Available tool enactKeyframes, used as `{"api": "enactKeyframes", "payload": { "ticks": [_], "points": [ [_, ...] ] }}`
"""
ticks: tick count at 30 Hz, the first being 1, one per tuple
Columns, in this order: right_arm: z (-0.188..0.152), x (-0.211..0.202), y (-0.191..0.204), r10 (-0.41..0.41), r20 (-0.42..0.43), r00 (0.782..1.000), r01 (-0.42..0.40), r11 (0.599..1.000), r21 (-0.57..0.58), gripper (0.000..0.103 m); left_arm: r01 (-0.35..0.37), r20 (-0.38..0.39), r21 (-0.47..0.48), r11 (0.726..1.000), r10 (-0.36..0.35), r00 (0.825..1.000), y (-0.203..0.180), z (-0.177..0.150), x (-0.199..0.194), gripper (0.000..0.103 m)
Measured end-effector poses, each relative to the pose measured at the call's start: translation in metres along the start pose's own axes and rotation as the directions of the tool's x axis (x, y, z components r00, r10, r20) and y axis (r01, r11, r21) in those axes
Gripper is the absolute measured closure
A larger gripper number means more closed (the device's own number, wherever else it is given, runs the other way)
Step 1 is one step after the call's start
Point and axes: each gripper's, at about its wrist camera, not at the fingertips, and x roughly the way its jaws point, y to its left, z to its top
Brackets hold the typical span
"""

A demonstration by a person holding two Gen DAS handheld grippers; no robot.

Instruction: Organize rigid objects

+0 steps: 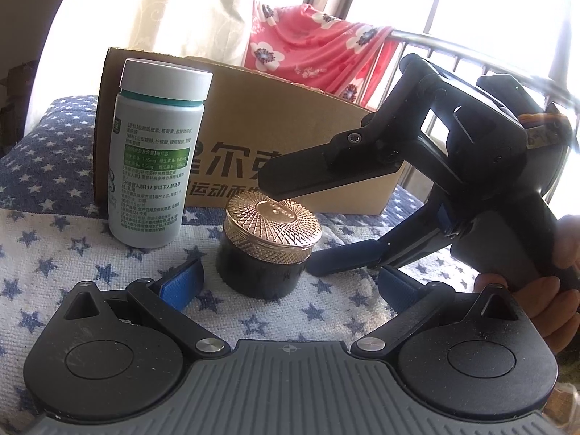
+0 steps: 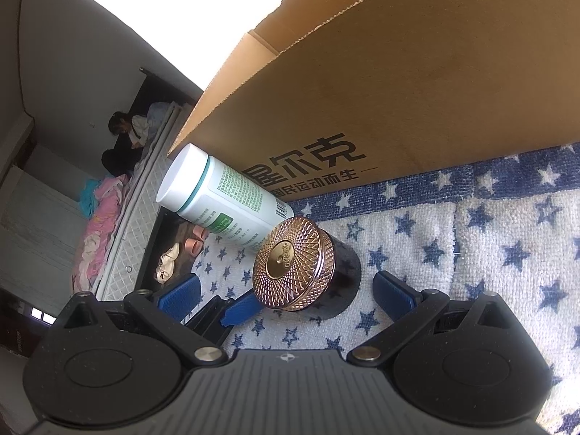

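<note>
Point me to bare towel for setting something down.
Free: star towel right of the dark jar, below the cardboard box. Crowded: the white bottle sits close beside the jar, with both tools open around the jar.

Box (image 1: pixel 297 145) walls off the rear; bottle (image 1: pixel 156 166) crowds jar (image 1: pixel 268 243) leftward

A star-patterned blue-and-white towel (image 1: pixel 72 253) covers the surface, a pink floral cloth (image 1: pixel 311 47) drapes over a metal railing (image 1: pixel 453 49) at one o'clock, and a mattress (image 2: pixel 141 214) lies at nine o'clock beside shoes (image 2: pixel 181 253).
</note>
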Motion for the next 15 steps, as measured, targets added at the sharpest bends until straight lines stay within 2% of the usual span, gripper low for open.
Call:
{"api": "enactKeyframes", "payload": {
  "ticks": [10, 15],
  "points": [
    [-0.002, 0.0, -0.001, 0.002, 0.012, 1.0, -0.002, 1.0, -0.004, 0.0, 0.008, 0.007, -0.016, 1.0, -0.008, 1.0, -0.008, -0.013, -0.01, 0.0],
    [-0.002, 0.0, -0.001, 0.002, 0.012, 1.0, -0.002, 1.0, -0.004, 0.0, 0.0, 0.005, -0.008, 1.0, 0.0, 1.0, -0.007, -0.004, 0.0, 0.0]
  ]
}}
